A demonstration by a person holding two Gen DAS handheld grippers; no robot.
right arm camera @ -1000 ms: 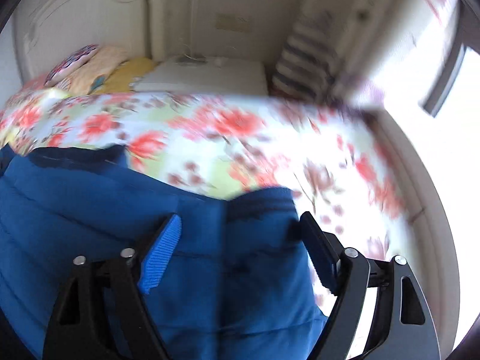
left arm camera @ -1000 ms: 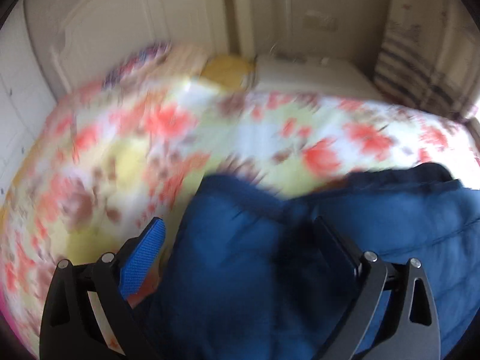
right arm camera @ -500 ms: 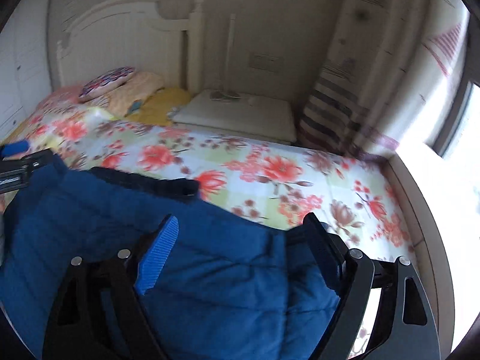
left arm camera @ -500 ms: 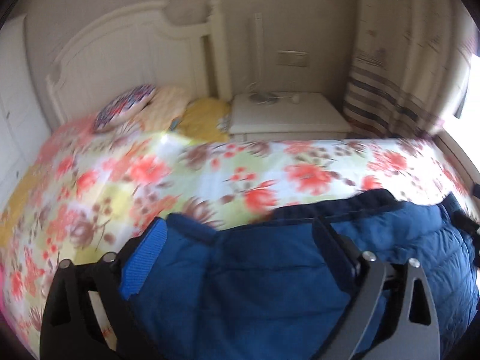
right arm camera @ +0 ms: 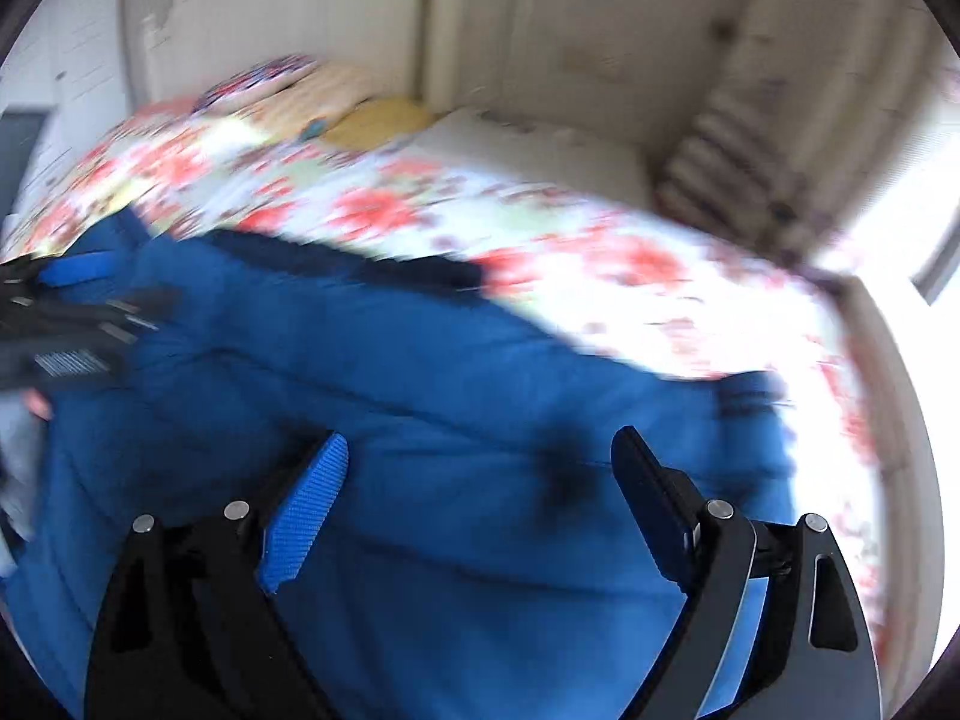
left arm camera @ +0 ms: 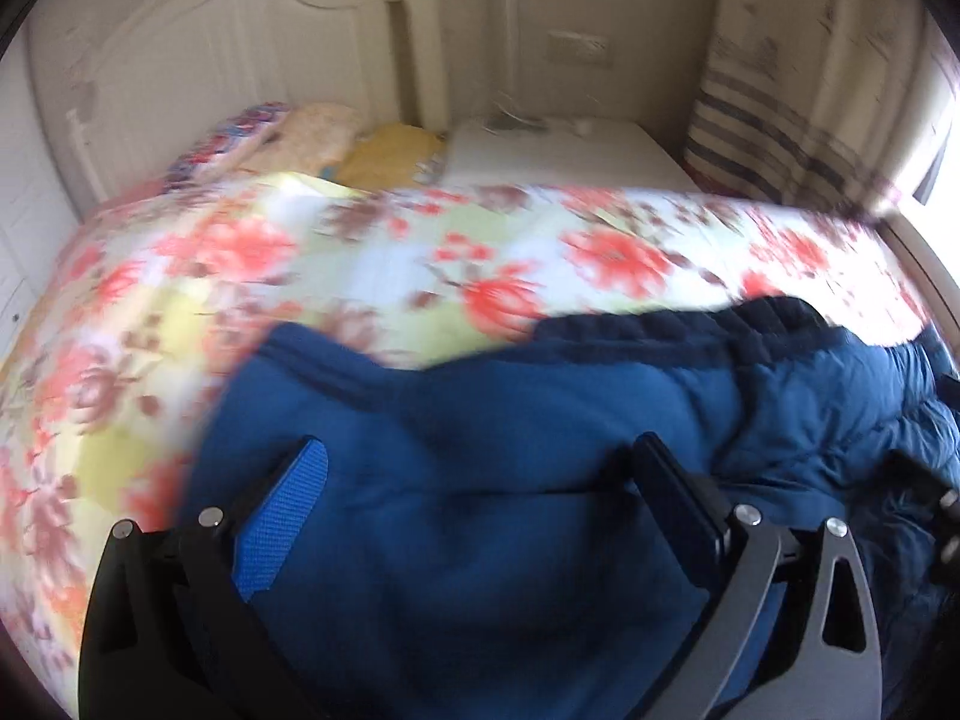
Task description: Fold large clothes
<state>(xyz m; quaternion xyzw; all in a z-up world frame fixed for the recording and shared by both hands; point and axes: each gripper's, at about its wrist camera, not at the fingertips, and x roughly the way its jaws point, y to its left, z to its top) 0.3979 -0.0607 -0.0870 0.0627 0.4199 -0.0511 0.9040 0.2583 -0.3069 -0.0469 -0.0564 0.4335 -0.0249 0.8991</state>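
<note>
A large dark blue padded jacket lies on a bed with a floral cover. It also fills the lower part of the right wrist view. My left gripper is open, its fingers spread wide just above the jacket's left part. My right gripper is open too, over the jacket's right part. The left gripper shows at the left edge of the right wrist view. The right gripper's edge shows at the far right of the left wrist view. Both views are blurred by motion.
A white headboard stands at the bed's far end with pillows before it. A white bedside table sits beside them. A striped curtain hangs at the right by a bright window.
Both grippers have dipped back toward the bed after rising half a second ago, and the jacket looms larger. Both grippers stay open throughout.
</note>
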